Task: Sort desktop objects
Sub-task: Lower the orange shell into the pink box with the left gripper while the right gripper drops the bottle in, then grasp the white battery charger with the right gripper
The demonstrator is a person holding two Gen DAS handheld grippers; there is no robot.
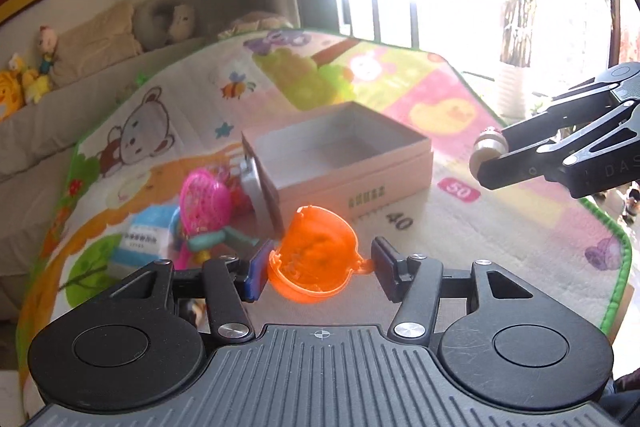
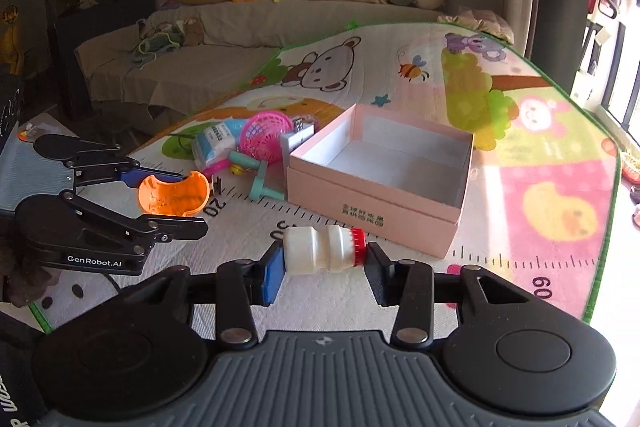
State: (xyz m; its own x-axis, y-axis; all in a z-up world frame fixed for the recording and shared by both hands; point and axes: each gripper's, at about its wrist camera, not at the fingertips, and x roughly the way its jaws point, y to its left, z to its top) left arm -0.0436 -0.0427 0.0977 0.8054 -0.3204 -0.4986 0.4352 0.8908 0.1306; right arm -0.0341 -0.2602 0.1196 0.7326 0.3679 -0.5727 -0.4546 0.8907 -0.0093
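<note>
While the left tool (image 1: 318, 269) pinches one see-through orange plastic cup (image 1: 316, 259), the right tool (image 2: 323, 261) squeezes one small white bottle (image 2: 320, 250) beside one pink cardboard box (image 2: 380, 179).

Both wrist cameras look forward and down from close above the play mat (image 1: 460, 239). Each frames its own fingers low and near. They share the open pink box (image 1: 340, 163) (image 2: 380, 179), seen from opposite sides.

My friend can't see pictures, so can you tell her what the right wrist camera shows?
The right claw holds a small white bottle with a red cap sideways, in front of an empty pink box on a cartoon play mat. At left, the left claw holds an orange plastic toy.
</note>
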